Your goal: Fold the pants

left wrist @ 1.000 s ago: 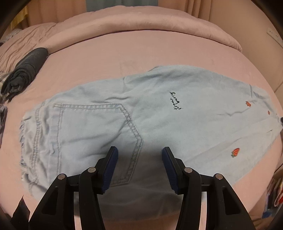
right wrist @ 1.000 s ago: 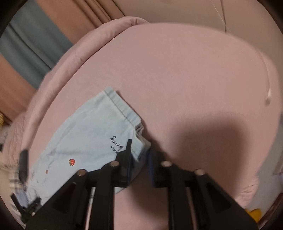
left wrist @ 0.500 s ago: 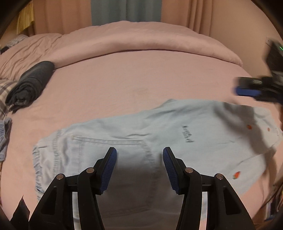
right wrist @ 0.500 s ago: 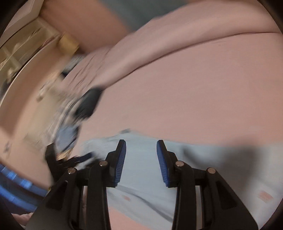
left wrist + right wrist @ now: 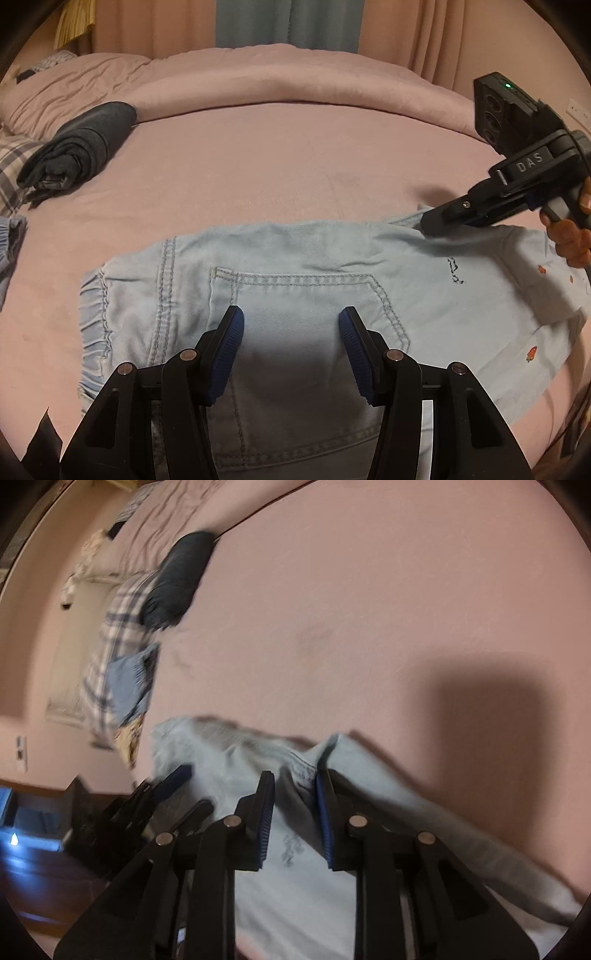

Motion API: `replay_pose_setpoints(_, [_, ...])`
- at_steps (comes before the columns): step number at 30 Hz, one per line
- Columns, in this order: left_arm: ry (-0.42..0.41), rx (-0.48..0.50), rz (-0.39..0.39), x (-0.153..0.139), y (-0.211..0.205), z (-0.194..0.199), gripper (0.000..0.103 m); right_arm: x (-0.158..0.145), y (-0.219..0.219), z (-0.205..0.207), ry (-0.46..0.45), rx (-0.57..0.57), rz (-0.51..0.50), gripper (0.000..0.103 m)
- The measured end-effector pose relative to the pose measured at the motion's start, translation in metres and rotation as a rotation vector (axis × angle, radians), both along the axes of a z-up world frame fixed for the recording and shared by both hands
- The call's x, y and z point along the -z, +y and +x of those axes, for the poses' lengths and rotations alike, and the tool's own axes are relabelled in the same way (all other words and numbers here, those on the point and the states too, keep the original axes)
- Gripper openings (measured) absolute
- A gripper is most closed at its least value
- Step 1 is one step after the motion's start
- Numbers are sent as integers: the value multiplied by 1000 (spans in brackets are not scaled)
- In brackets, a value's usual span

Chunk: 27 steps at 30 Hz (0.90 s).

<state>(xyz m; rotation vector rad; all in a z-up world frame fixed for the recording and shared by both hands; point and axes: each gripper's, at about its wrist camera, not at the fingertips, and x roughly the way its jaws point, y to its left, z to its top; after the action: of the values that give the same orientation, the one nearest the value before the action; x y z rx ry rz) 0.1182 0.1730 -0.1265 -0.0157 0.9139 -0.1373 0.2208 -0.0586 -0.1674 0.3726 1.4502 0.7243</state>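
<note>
Light blue denim pants lie flat across the pink bed, back pocket up, elastic waistband at the left, strawberry-print leg end at the right. My left gripper is open and empty, hovering over the back pocket. My right gripper is open, its jaws standing either side of a raised fold at the far edge of the pants. In the left wrist view the right gripper touches that far edge, at the right.
A rolled dark grey garment lies at the far left of the bed, with plaid fabric and a blue garment beside it. A rolled pink duvet runs along the back. Curtains hang behind.
The right gripper swung from the leg end, where it was nearly closed on the hem, across to the pants' far edge and now straddles a fold. The left gripper drew back and tilted up, still open.
</note>
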Motion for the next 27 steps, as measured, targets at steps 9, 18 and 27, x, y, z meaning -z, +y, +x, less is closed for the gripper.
replay_pose_setpoints(9, [11,33,-3,5,0,0,53,-7,10,21,-85,72,-36,8])
replay_pose_setpoints(18, [1,108,-106,-47,-13,44,53,14,10,20,-74,51,-88,9])
replay_pose_setpoints(27, [259,277,-18,7,-59,114,52,15,3,28,-37,84,-62,9])
